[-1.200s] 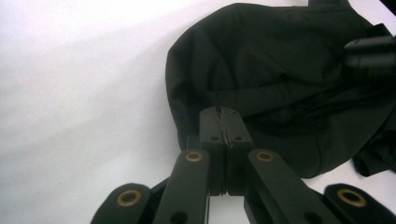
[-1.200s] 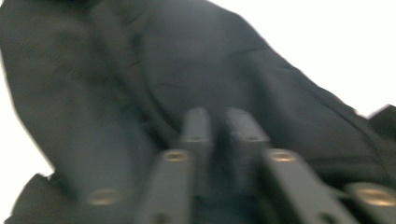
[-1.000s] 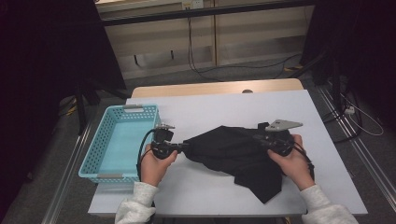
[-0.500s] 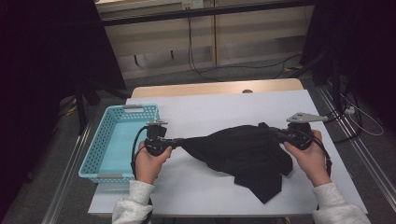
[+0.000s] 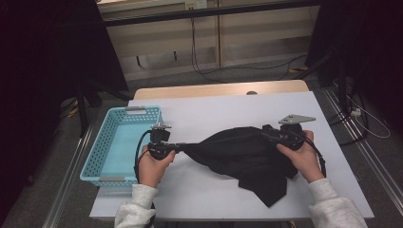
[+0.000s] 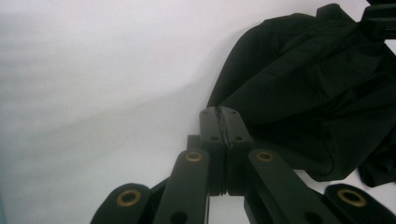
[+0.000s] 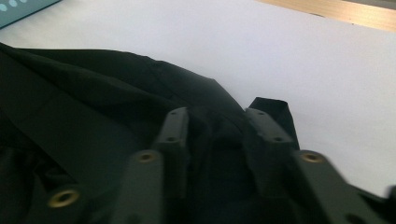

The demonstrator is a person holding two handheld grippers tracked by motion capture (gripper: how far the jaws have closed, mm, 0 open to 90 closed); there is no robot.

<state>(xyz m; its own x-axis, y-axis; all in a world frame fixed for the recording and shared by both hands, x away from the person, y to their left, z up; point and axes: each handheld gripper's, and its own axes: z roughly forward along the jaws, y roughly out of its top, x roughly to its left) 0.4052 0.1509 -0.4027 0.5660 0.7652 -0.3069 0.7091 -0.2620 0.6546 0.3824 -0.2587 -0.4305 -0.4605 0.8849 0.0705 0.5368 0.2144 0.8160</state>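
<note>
A black cloth lies crumpled on the white table, pulled to a point at its left end. My left gripper is shut on that left corner; in the left gripper view its jaws meet tightly, with the cloth running off to the right. My right gripper rests at the cloth's right upper edge. Its jaws have just been opening. In the right gripper view they stand apart, with a fold of the cloth loose between them.
A light blue plastic basket stands at the table's left edge, close beside my left hand. A bare wooden strip runs along the far side of the table. Cables lie on the floor beyond.
The right hand drew the cloth out to the right, then came back a little leftward, and its jaws parted. The cloth now lies wider and flatter. The left gripper kept its hold.
</note>
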